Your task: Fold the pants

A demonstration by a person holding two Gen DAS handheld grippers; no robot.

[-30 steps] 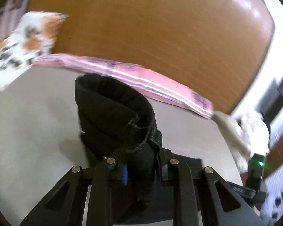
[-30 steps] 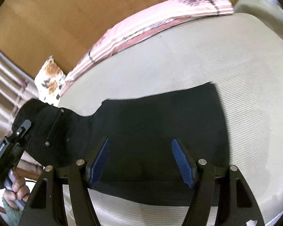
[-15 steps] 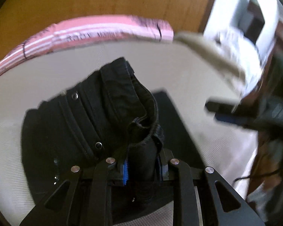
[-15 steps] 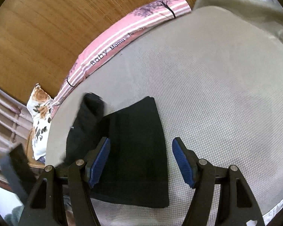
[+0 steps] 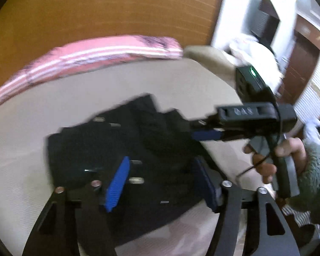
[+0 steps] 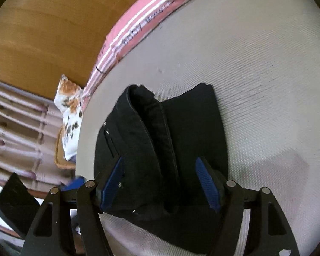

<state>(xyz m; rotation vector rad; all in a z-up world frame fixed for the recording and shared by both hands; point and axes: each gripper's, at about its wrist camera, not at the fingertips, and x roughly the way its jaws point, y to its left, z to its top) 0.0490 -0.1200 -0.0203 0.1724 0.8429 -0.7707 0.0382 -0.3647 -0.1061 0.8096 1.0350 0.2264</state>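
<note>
A: Pants — where?
B: Black pants [image 6: 160, 149] lie in a folded heap on the beige bed [image 6: 256, 74], waistband end doubled over onto the leg part. Rivets and a pocket slit show on the top layer. Same heap in the left wrist view [image 5: 117, 145], blurred.

A: Left tongs?
B: Left tongs [image 5: 162, 181] hang over the heap, jaws opening. Black fabric lies under and between the blue pads [image 5: 117, 181], but neither pad presses on it.

A: Right tongs?
B: Right tongs [image 6: 160, 183] stand apart, straddling the raised fold of the waistband without pinching it. The left view catches them from the side [image 5: 204, 135], reaching in over the far edge of the heap, with the person's right hand [image 5: 273, 155] on the grip and a fuzzy grey-green sleeve [image 5: 315, 170] behind it.

A: Surroundings?
B: Pink striped pillow [image 6: 160, 10] along the far edge of the bed, printed lettering on it too blurred to read. Wooden headboard [image 6: 42, 32] behind. Floral cushion [image 6: 70, 115] off the bed's left side — orange and dark blotches on white
</note>
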